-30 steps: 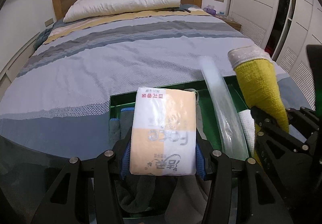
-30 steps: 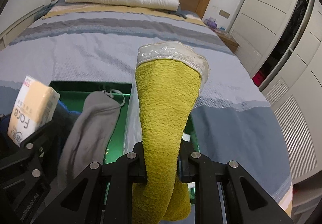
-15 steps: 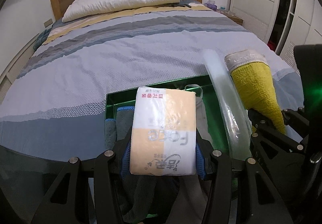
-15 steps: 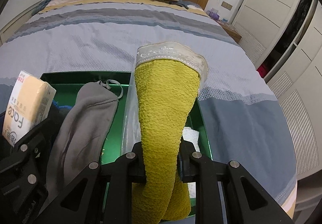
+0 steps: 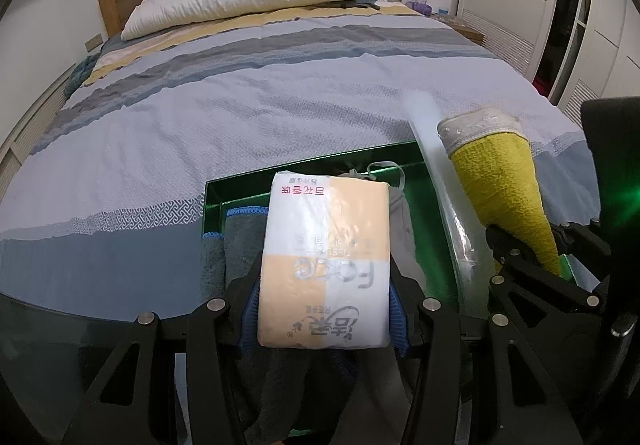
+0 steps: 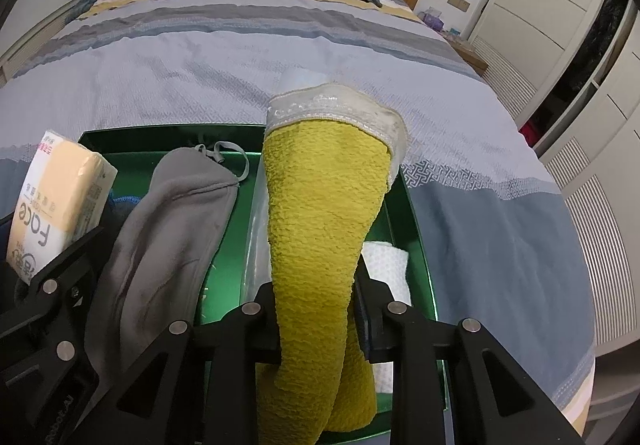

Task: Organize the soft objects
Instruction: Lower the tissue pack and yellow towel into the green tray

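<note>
Mid-task: the green tray point(image 6: 416, 213) sits on the bed point(image 5: 240, 117) and is partly filled. A grey pouch point(image 6: 168, 229) lies in its left section, a blue-edged dark towel point(image 5: 236, 241) is at its left wall, and a white cloth point(image 6: 390, 265) lies in the right section, past a clear plastic divider point(image 5: 444, 197). Two things are not yet placed. My left fingers point(image 5: 324, 309) are clamped on a tissue pack point(image 5: 326, 257), held over the tray's left side. Its long axis runs straight away from me toward the headboard, broad face up, print upside down. My right fingers point(image 6: 316, 321) have the yellow towel point(image 6: 320, 229) between them over the right section. They have just been easing apart; I can't tell if the pads press it now. The yellow towel stands near upright, long axis running up and away from me, with the pale trimmed end on top and the lower end hanging down into the tray. Left to do, I judge: drop the yellow towel, then set down the tissue pack.
</note>
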